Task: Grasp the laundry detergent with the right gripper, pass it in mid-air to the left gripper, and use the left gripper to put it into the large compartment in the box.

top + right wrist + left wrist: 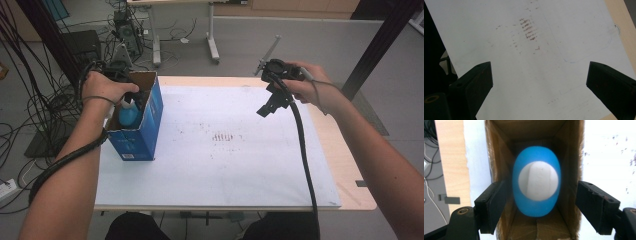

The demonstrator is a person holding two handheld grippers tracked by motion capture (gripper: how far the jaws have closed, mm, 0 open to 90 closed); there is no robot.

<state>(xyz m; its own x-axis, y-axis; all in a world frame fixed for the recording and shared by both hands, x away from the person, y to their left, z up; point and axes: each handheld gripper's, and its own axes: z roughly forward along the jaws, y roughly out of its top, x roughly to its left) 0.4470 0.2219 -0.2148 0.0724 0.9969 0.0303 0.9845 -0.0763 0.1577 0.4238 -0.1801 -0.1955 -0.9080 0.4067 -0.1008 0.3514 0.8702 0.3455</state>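
The blue bottle (536, 182) with its white cap (538, 180) stands inside the open cardboard box (145, 120) at the left of the high view, on the white tabletop (225, 165). My left claw (536, 207) hangs above it, pads apart, touching nothing. My right claw (539, 85) hovers spread wide, empty, at upper right.

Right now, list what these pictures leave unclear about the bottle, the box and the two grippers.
- Blue bottle: in the left gripper view its cap and shoulders are blurred, its body hidden below them; any label is unreadable.
- Cardboard box: in the high view the hand covers its far end.
- Left gripper: jaws stand apart, clear of the bottle.
- Right gripper: open over the white sheet.
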